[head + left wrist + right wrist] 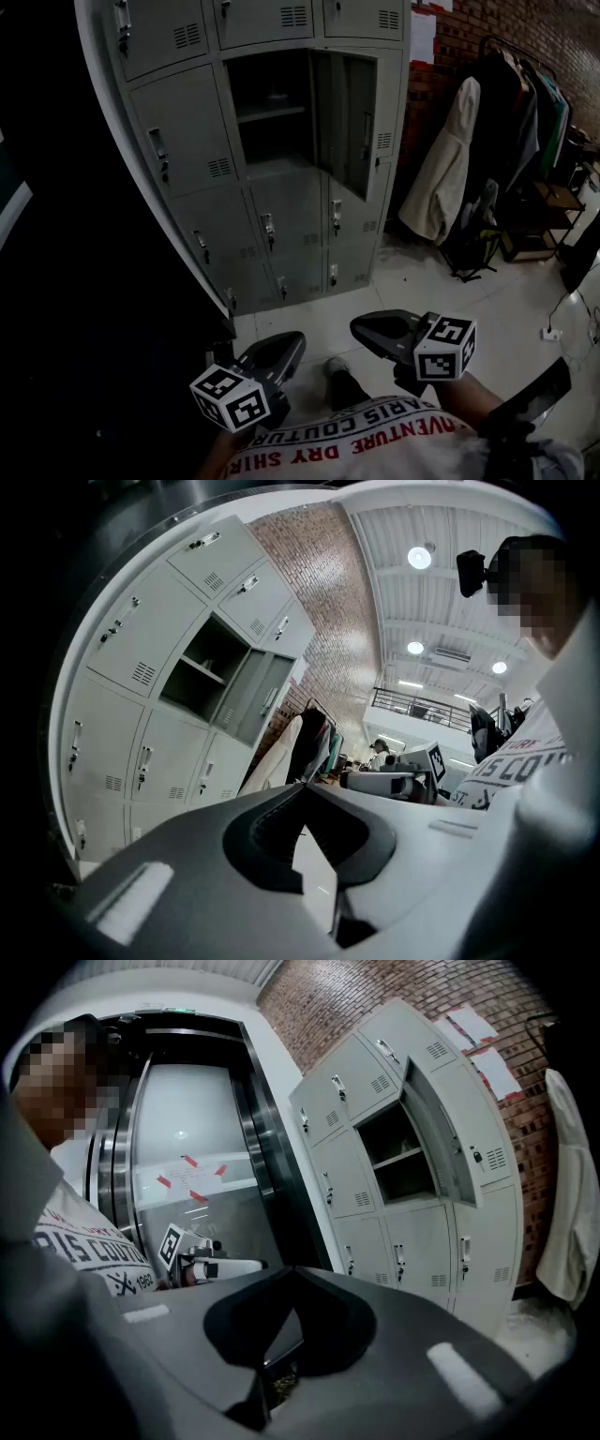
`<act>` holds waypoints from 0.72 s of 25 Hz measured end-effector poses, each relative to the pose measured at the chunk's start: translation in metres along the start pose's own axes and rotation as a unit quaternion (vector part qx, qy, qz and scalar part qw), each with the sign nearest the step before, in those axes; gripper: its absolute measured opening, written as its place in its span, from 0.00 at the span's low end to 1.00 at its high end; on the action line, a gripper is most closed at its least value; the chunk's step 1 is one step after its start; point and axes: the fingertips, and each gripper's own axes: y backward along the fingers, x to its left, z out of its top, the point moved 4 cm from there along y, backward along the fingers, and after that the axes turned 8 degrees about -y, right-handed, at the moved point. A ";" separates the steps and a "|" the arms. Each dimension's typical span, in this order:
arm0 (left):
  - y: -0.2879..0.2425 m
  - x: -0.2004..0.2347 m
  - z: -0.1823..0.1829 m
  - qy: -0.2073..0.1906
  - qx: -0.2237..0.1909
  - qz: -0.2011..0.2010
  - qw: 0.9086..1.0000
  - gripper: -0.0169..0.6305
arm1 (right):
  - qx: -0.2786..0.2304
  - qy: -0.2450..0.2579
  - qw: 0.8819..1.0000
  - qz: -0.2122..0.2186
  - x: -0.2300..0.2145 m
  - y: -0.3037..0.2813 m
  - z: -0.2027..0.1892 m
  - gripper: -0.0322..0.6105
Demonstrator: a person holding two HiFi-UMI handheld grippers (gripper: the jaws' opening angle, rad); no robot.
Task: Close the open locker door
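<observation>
Left gripper (pixel 286 347) shut, jaw tips meeting in the left gripper view (pixel 305 787), nothing between them. Right gripper (pixel 367 328) likewise closed tip to tip and empty in its own view (pixel 293 1271). Both held low and near, side by side above the pale floor (pixel 441 309), well apart from the locker bank (pixel 178 141). Further out, at mid height in the bank's centre column, the open locker door (pixel 347 117), swung out to the right of a dark compartment (pixel 272 112) with a shelf inside.

Only in the head view: both marker cubes at once, and the clothes rack (pixel 511 122) far right with a white coat (pixel 441 178). Only in the left gripper view: ceiling lights (pixel 419 558), a railing (pixel 422 705) high up, the door (pixel 258 696) seen from its left. Only in the right gripper view: steel doors (pixel 187 1138) with red tape left of the lockers, and the open door (pixel 439 1138) nearly edge-on.
</observation>
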 end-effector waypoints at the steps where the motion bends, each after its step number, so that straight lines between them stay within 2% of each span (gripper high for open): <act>1: -0.007 0.006 0.003 -0.001 -0.001 0.001 1.000 0.03 | 0.000 0.002 1.000 0.000 -0.009 -0.003 0.005 0.05; 8: -0.074 0.075 0.036 -0.005 0.001 0.018 1.000 0.03 | -0.006 0.001 1.000 -0.005 -0.101 -0.028 0.056 0.05; 13: -0.142 0.136 0.062 0.003 0.001 0.031 1.000 0.03 | -0.032 0.003 0.999 -0.034 -0.196 -0.034 0.123 0.05; 18: -0.206 0.181 0.093 -0.002 0.005 0.032 0.999 0.03 | -0.072 0.008 0.996 -0.058 -0.274 -0.023 0.193 0.05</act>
